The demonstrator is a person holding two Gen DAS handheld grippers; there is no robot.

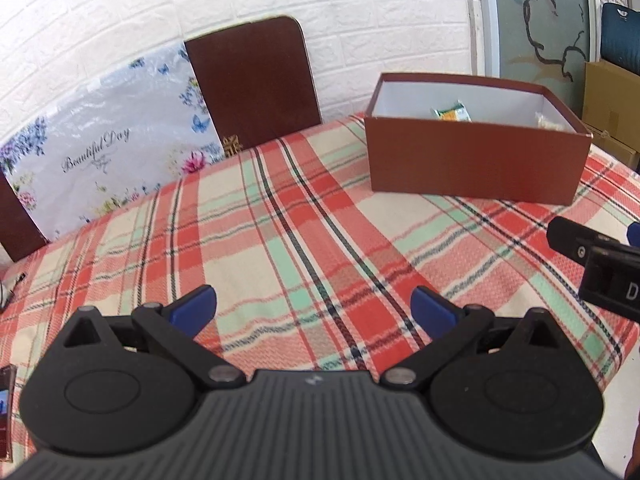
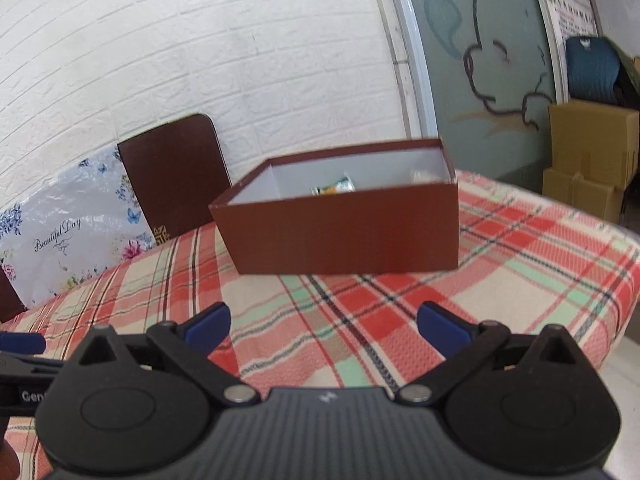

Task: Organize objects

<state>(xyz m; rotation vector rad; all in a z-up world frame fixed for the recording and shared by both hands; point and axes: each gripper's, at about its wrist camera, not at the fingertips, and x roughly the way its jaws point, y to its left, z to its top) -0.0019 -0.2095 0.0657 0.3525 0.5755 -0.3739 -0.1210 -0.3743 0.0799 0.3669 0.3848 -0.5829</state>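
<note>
A brown open box with a white inside stands on the plaid tablecloth at the far right; it also shows in the right wrist view. Inside lie a green-orange packet and a pale item in the far right corner. My left gripper is open and empty, low over the cloth, well short of the box. My right gripper is open and empty, in front of the box. Part of the right gripper shows at the left view's right edge.
Two dark brown chair backs and a floral bag reading "Beautiful Day" stand behind the table against a white brick wall. Cardboard boxes are stacked at the right. The table's right edge drops to the floor.
</note>
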